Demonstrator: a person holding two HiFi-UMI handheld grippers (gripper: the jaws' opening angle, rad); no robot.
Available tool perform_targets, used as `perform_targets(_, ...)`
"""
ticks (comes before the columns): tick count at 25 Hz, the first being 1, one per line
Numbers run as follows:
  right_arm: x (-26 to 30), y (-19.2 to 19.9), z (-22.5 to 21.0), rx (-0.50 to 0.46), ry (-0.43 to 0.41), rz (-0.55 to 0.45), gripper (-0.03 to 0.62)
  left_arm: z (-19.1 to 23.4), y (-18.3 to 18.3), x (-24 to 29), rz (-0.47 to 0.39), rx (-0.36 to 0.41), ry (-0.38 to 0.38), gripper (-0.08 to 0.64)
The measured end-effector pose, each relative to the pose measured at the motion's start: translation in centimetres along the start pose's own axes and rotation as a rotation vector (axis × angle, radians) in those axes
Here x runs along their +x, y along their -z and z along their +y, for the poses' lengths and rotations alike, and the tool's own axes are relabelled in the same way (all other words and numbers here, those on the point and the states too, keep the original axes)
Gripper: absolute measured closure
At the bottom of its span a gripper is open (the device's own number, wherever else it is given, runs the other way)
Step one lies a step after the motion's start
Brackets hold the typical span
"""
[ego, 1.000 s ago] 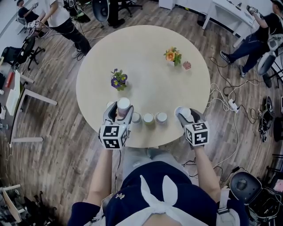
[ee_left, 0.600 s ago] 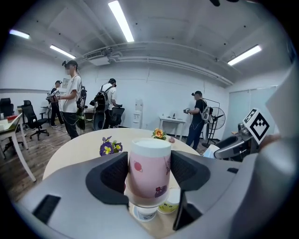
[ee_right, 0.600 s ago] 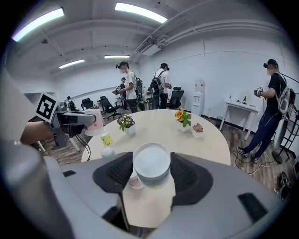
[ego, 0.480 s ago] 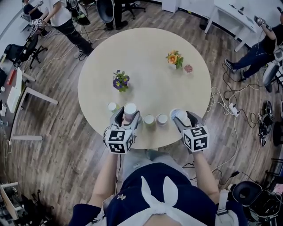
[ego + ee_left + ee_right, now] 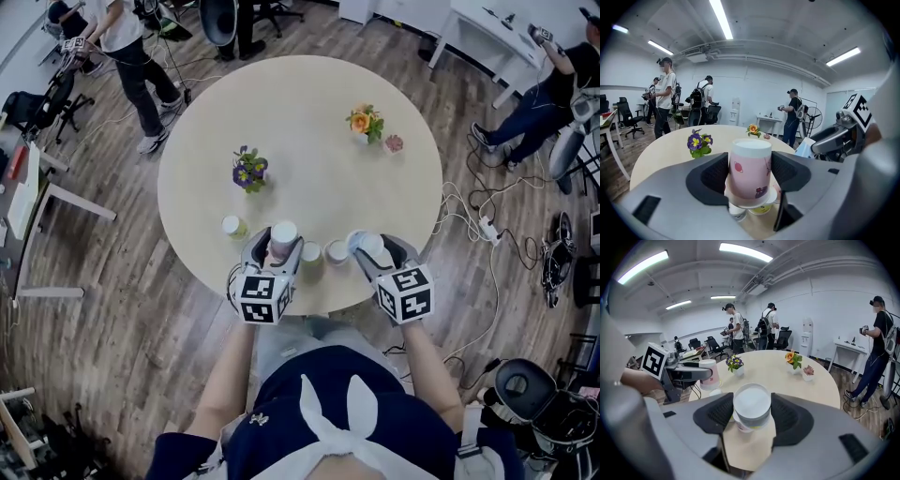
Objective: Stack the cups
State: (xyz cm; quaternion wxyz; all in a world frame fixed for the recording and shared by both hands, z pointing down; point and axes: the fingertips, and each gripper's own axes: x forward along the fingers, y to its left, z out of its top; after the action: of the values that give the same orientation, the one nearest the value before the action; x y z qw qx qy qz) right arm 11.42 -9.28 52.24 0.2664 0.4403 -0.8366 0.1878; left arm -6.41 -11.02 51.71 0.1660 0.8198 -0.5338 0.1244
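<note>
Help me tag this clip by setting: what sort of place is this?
Probably an open-plan office or lab used for recording sessions: a round table on wood flooring, office chairs and white desks at the edges, cables trailing about, and other people standing around with handheld devices.

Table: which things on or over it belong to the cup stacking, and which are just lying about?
Job: pink cup, white cup, loose cups.
Lying about: purple flowers, orange flowers, pink plant.
</note>
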Motion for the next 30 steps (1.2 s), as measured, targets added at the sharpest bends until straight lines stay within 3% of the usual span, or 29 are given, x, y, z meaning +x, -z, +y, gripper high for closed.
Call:
perform_targets(7, 0.0, -0.3, 0.4, -0.013, -0.013, 0.006, 0.338, -0.8, 2.3, 1.7, 0.036, 0.042, -0.013, 0.265)
perform_targets(20, 0.6, 0.0, 0.6, -0.009, -0.030, 0.027, 0.338, -1.4, 3.5, 2.7, 0.027, 0.011, -0.011, 0.265)
perform_targets(30, 1.0, 0.3, 1.1, -0.012, -0.046, 0.033, 0.339, -1.5, 5.0, 2.7, 0.049, 0.030, -0.019, 0.265)
